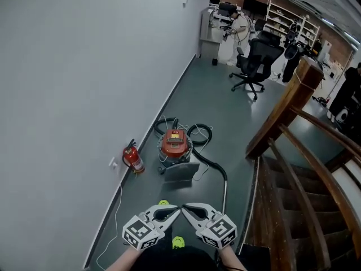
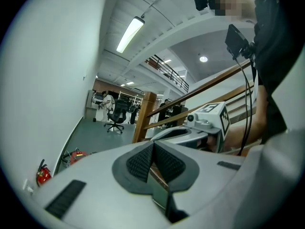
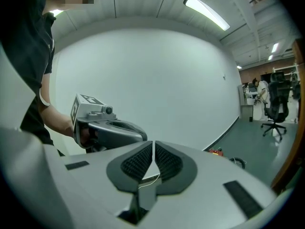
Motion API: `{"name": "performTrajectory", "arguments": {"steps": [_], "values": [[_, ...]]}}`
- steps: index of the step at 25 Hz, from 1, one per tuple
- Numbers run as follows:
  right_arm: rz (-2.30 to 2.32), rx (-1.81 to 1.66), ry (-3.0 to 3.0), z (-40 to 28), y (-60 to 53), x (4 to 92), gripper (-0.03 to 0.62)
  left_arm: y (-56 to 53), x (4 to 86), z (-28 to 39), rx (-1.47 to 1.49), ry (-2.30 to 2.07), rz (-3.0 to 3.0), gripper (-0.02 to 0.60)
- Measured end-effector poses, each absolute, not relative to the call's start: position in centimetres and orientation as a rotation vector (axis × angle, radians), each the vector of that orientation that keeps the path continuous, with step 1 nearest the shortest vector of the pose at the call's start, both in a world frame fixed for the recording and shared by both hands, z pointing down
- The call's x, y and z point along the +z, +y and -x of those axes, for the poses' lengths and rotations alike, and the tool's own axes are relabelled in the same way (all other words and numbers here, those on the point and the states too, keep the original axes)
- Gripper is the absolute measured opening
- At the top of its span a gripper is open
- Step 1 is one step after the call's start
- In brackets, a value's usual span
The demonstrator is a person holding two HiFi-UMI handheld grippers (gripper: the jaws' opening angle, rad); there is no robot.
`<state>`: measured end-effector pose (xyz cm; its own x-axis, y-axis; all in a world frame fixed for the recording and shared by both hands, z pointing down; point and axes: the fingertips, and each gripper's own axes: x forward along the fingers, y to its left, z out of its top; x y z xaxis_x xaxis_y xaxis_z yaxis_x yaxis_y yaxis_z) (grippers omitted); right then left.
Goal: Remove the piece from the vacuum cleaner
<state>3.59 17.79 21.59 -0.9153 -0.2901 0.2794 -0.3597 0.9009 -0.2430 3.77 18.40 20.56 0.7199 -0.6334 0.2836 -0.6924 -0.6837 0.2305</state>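
Observation:
A red canister vacuum cleaner (image 1: 175, 144) stands on the grey floor by the white wall, its black hose (image 1: 198, 133) looping behind it and running into a metal wand (image 1: 225, 193) that lies toward me. A flat grey nozzle piece (image 1: 181, 172) rests against its front. The vacuum cleaner (image 2: 76, 155) shows small and far in the left gripper view. My left gripper (image 1: 176, 209) and right gripper (image 1: 184, 206) are held close to my body, tips almost meeting, well short of the vacuum. Both are shut and empty.
A red fire extinguisher (image 1: 134, 158) stands by the wall, left of the vacuum. A wooden stair banister (image 1: 285, 112) and steps descend on the right. A black office chair (image 1: 256, 60) and desks lie down the corridor. A white cable (image 1: 113, 219) trails along the wall base.

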Motion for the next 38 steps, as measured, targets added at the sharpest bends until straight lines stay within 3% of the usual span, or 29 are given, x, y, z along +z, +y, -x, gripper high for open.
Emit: {"name": "performTrajectory", "arguments": {"steps": [38], "values": [[-0.658,0.442,-2.66,4.1,-5.4,24.2,0.017,-4.6,22.6,3.8,0.308,-0.783,-2.676,0.008]]}}
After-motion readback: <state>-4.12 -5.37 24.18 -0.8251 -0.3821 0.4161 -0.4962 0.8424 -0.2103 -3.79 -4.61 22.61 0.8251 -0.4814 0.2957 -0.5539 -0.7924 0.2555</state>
